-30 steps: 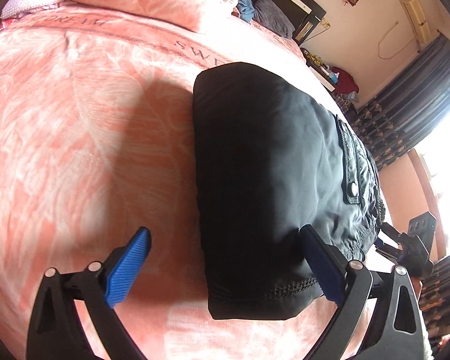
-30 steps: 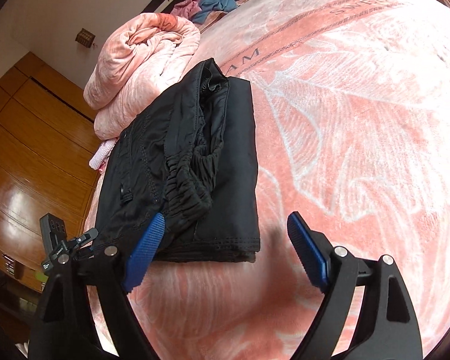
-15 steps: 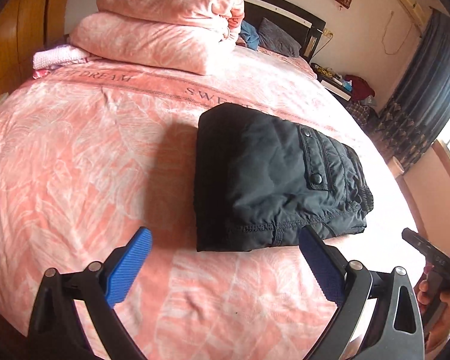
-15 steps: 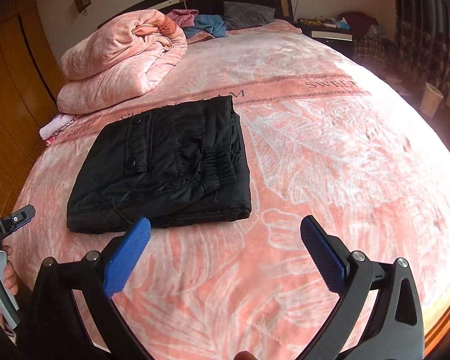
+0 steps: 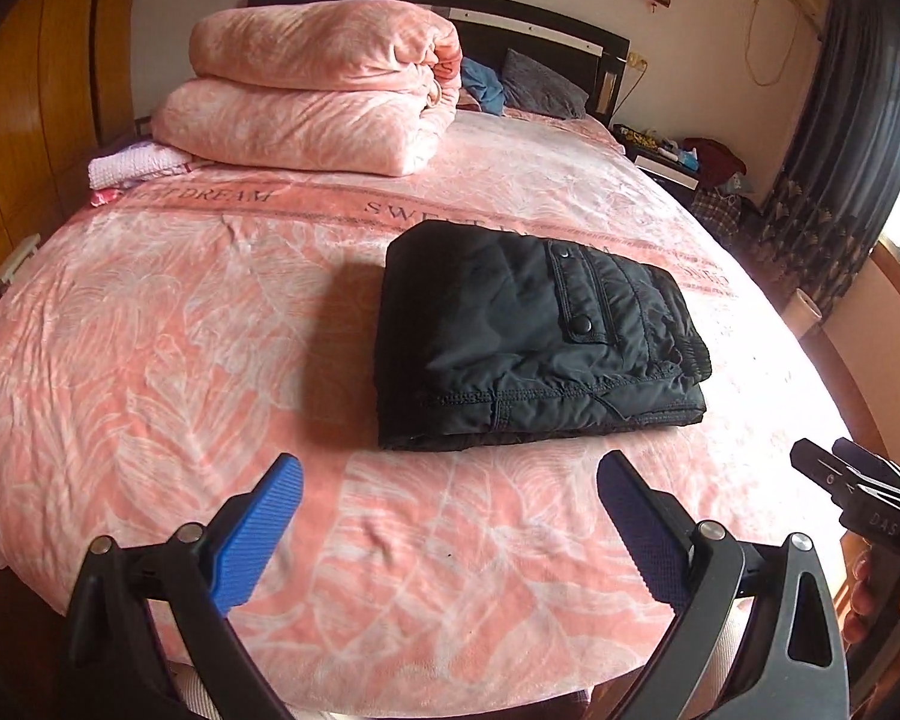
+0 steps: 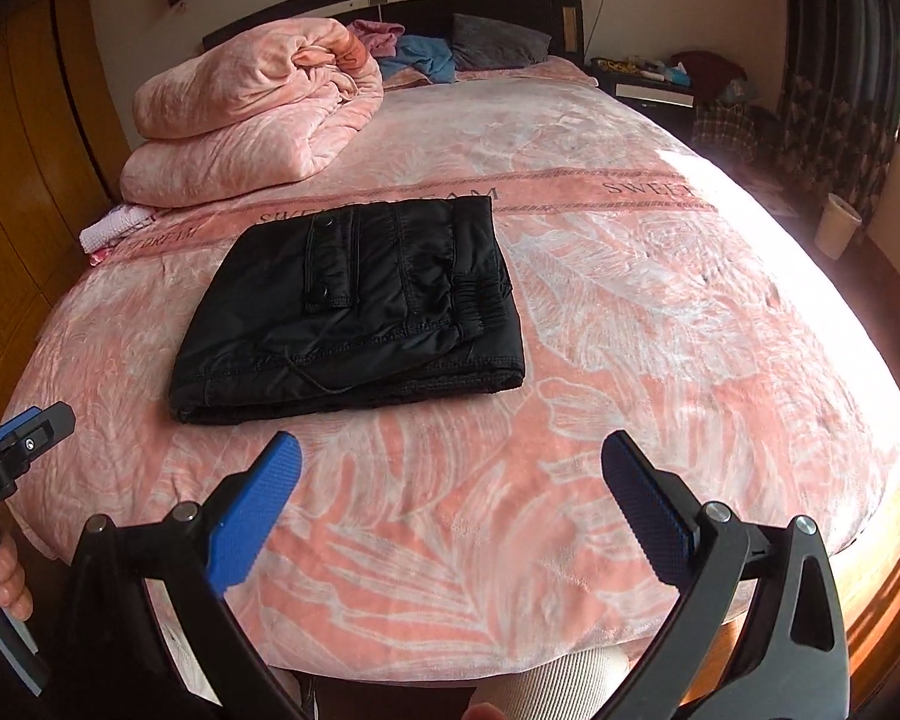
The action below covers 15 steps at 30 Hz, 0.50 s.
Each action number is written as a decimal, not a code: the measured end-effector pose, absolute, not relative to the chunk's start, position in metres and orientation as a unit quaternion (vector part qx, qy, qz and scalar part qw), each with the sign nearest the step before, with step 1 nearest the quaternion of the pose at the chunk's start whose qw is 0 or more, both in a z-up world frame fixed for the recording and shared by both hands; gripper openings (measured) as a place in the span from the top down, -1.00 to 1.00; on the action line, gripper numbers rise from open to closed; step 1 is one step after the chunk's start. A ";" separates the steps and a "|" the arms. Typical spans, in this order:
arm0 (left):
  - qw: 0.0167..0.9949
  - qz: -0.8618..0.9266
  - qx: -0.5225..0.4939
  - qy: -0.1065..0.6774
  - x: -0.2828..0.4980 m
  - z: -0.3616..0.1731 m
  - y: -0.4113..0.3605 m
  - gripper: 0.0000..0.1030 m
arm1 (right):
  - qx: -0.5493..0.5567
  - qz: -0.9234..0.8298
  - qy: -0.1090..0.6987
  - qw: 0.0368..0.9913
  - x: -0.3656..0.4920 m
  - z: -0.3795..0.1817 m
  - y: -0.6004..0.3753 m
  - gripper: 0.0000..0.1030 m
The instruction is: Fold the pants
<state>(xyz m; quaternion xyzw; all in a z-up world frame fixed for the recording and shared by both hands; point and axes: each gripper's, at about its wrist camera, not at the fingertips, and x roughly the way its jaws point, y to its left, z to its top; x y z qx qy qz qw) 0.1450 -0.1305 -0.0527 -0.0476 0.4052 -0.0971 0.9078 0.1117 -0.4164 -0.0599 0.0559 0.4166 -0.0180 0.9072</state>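
I see the black pants [image 5: 534,336] lying folded into a compact rectangle on the pink bed [image 5: 150,360], near its middle, with the snap pocket flap facing up and the elastic waistband bunched along the pants' window-side edge. My left gripper [image 5: 450,531] hangs over the foot end of the bed, short of the pants, its blue fingers [image 5: 258,531] spread wide with nothing between them. My right gripper [image 6: 450,507] sits likewise, short of the pants on the foot side, fingers [image 6: 255,513] apart and empty. Beyond the pants, toward the headboard, a folded pink quilt [image 5: 318,102] rests on the bed, and a grey pillow [image 6: 498,42] lies further back
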 end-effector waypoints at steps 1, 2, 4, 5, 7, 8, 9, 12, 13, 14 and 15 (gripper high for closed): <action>0.909 -0.095 -0.042 0.403 0.142 -0.049 -0.132 -0.92 | 0.055 -0.015 0.416 0.908 0.109 -0.057 -0.414 -0.95; 0.910 -0.095 -0.038 0.401 0.139 -0.046 -0.134 -0.92 | 0.056 -0.011 0.416 0.907 0.107 -0.055 -0.413 -0.95; 0.912 -0.096 -0.036 0.397 0.134 -0.042 -0.136 -0.92 | 0.058 -0.003 0.419 0.906 0.104 -0.051 -0.409 -0.95; 0.913 -0.098 -0.036 0.394 0.131 -0.041 -0.137 -0.92 | 0.056 0.001 0.418 0.906 0.102 -0.050 -0.407 -0.95; 0.915 -0.097 -0.029 0.390 0.127 -0.040 -0.138 -0.92 | 0.044 -0.001 0.421 0.906 0.100 -0.049 -0.403 -0.95; 0.916 -0.095 -0.025 0.389 0.126 -0.040 -0.139 -0.92 | 0.038 -0.004 0.421 0.906 0.099 -0.048 -0.401 -0.95; 0.917 -0.093 -0.019 0.388 0.124 -0.040 -0.140 -0.92 | 0.034 -0.006 0.418 0.908 0.098 -0.047 -0.400 -0.95; 0.917 -0.091 -0.008 0.387 0.122 -0.041 -0.143 -0.92 | 0.037 -0.003 0.415 0.909 0.095 -0.044 -0.401 -0.95; 0.918 -0.091 -0.004 0.386 0.121 -0.041 -0.144 -0.92 | 0.038 -0.003 0.415 0.909 0.095 -0.043 -0.402 -0.95; 0.919 -0.092 -0.002 0.385 0.121 -0.040 -0.145 -0.92 | 0.037 -0.003 0.414 0.910 0.094 -0.042 -0.403 -0.95; 0.919 -0.092 0.000 0.384 0.120 -0.040 -0.146 -0.92 | 0.036 -0.005 0.413 0.910 0.093 -0.041 -0.403 -0.95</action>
